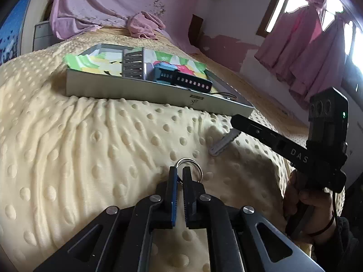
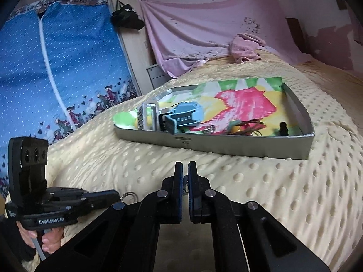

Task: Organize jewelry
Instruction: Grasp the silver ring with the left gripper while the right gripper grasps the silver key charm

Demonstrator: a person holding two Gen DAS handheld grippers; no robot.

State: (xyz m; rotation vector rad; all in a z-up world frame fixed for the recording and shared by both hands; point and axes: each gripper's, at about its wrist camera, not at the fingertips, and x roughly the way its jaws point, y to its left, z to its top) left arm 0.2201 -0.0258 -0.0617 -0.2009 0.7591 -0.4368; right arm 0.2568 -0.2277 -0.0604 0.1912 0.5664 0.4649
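Black left gripper [image 1: 179, 176] with blue-edged pads, silver screws; black right gripper [image 2: 185, 172] alike; red wrist bracelet [image 1: 323, 227], dark sleeve.

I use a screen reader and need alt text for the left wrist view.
The left gripper pinches a silver ring above a dotted cream blanket. Behind lies a grey tray of trinkets; the right gripper reaches in from the right.
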